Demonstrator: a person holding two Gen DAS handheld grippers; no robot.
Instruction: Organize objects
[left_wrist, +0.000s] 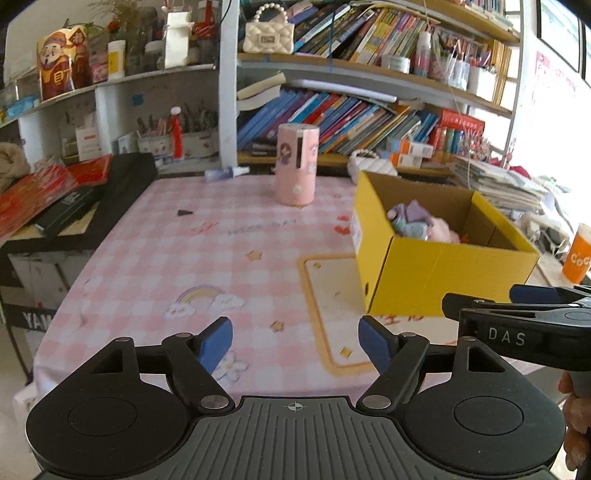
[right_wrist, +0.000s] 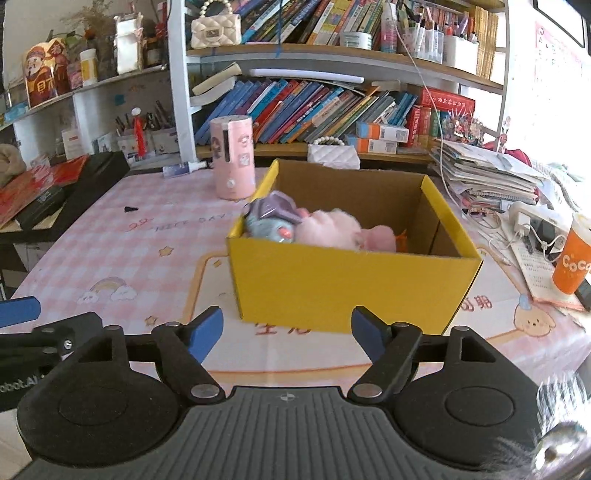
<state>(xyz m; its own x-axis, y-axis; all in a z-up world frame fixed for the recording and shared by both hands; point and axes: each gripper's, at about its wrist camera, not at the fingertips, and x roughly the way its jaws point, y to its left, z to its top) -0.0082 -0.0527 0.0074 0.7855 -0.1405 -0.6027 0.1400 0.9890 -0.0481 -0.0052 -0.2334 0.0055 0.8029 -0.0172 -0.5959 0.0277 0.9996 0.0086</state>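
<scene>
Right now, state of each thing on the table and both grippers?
left gripper: open, empty
right gripper: open, empty
yellow box: open top, upright, toys inside
pink plush: inside box
blue and purple toy: inside box, against its left wall
pink cylinder: upright, behind box, apart
orange cup: upright, right of box

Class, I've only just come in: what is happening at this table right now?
A person holds a two-finger gripper in each hand over a pink checked tablecloth. Both the left gripper and the right gripper are open and empty. In front of them stands a yellow box that already holds soft toys, a pink one and a blue and purple one. A pink cylinder stands on the table behind the box, untouched.
</scene>
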